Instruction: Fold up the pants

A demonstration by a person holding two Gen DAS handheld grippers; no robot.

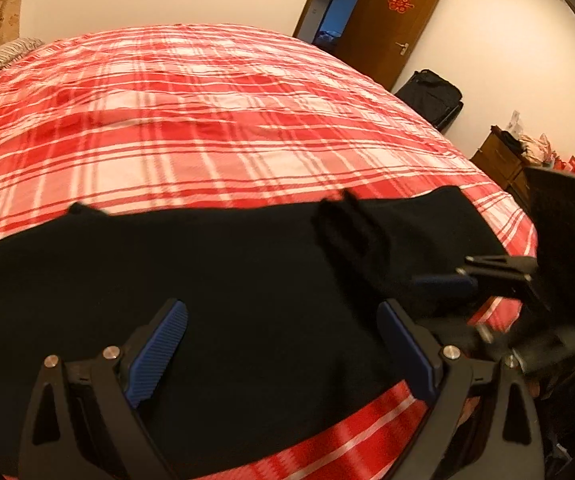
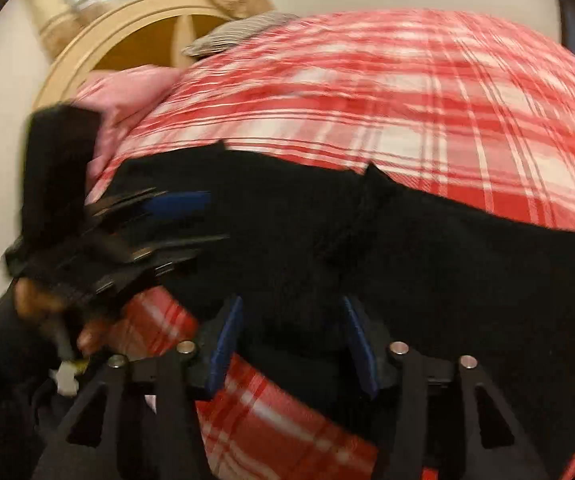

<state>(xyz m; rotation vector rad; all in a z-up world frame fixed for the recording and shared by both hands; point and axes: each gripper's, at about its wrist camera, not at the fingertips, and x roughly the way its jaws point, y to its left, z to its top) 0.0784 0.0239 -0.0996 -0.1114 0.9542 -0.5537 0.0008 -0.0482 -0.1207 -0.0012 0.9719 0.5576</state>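
Black pants (image 1: pixel 227 280) lie flat across the near edge of a bed with a red and white plaid cover (image 1: pixel 207 120). A raised fold (image 1: pixel 347 228) runs across the cloth near its right end. My left gripper (image 1: pixel 283 348) hovers just above the pants, open wide, its blue pads (image 1: pixel 159 352) holding nothing. In the right wrist view my right gripper (image 2: pixel 293 340) is open at the near hem of the pants (image 2: pixel 407 272), with black cloth lying between its fingers, not pinched. The left gripper (image 2: pixel 159 216) shows blurred at the left, over the pants' end.
An open brown door (image 1: pixel 391 20) and a black suitcase (image 1: pixel 431 96) stand past the bed's far right corner, a wooden dresser (image 1: pixel 503 160) at right. A pink pillow (image 2: pixel 127 96) and curved headboard (image 2: pixel 127 28) lie at the bed's head. A hand (image 2: pixel 27 300) holds the left gripper.
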